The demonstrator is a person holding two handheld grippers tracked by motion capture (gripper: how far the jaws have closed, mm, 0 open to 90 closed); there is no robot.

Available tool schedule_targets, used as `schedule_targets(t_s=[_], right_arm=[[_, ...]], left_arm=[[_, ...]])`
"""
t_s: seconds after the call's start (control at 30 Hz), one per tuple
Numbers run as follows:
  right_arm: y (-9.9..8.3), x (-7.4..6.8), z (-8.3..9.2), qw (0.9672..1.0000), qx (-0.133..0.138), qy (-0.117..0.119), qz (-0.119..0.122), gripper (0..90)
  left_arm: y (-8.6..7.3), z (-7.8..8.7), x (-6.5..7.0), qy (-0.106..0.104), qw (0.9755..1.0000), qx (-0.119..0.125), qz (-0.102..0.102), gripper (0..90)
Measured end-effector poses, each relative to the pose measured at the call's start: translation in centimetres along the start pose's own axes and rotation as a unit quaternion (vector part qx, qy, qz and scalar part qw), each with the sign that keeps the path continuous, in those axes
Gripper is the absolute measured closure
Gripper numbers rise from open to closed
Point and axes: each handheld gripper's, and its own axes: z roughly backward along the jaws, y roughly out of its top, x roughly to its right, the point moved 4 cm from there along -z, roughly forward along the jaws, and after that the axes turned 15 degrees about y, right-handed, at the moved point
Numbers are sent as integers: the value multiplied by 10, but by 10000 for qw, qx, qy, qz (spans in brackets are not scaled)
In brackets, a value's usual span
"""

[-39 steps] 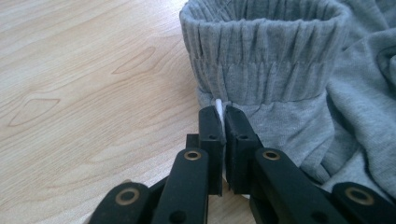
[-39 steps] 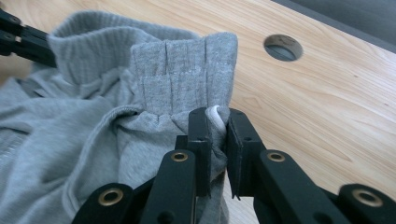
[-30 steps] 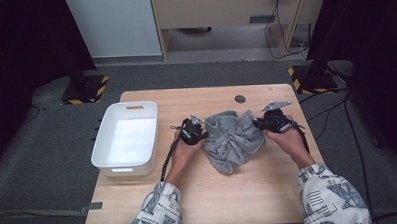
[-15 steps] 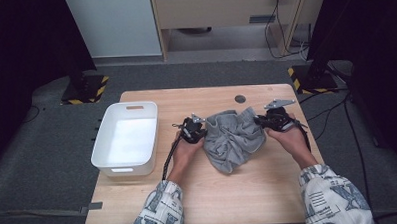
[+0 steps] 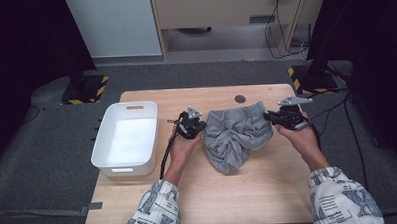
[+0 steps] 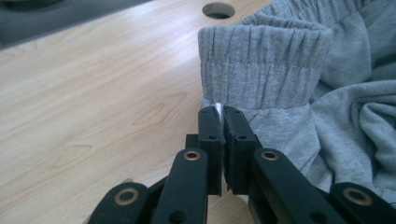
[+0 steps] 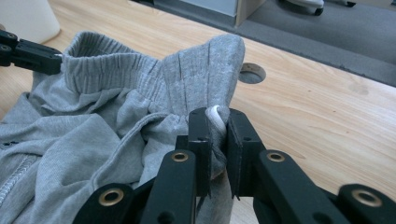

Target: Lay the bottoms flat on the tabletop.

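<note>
A crumpled pair of grey sweat shorts [image 5: 235,135] with an elastic waistband lies on the middle of the wooden table [image 5: 239,195]. My left gripper [image 5: 201,126] is shut on the waistband's left end; its jaws have just closed on the fabric [image 6: 261,70]. In the left gripper view the left gripper [image 6: 221,111] pinches a fold with a bit of white showing. My right gripper [image 5: 266,116] is shut on the waistband's right end, and the right gripper [image 7: 215,113] clamps grey cloth [image 7: 116,116] and a white cord. The waistband is lifted slightly and stretched between both grippers.
A white plastic bin [image 5: 126,138] stands on the table's left side, empty. A round cable hole [image 5: 240,98] sits near the far edge behind the shorts. Bare wood lies in front of the shorts. Dark floor and cabinet legs surround the table.
Both hands have risen a little, and the right one has shifted outward. The waistband now stands up off the table and is pulled wider between the grippers.
</note>
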Motion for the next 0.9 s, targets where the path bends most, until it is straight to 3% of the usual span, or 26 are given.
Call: schedule_targets(t_s=[0.43,0.9], right_arm=[[6,5,25,9993,350,-50,-93,818],[16,-8,39,9985,554,32,-12,819]], left_arm=[[22,27,-10,14,9997,233,-39,870],[31,50,-16,17,9990,439,-97,871]])
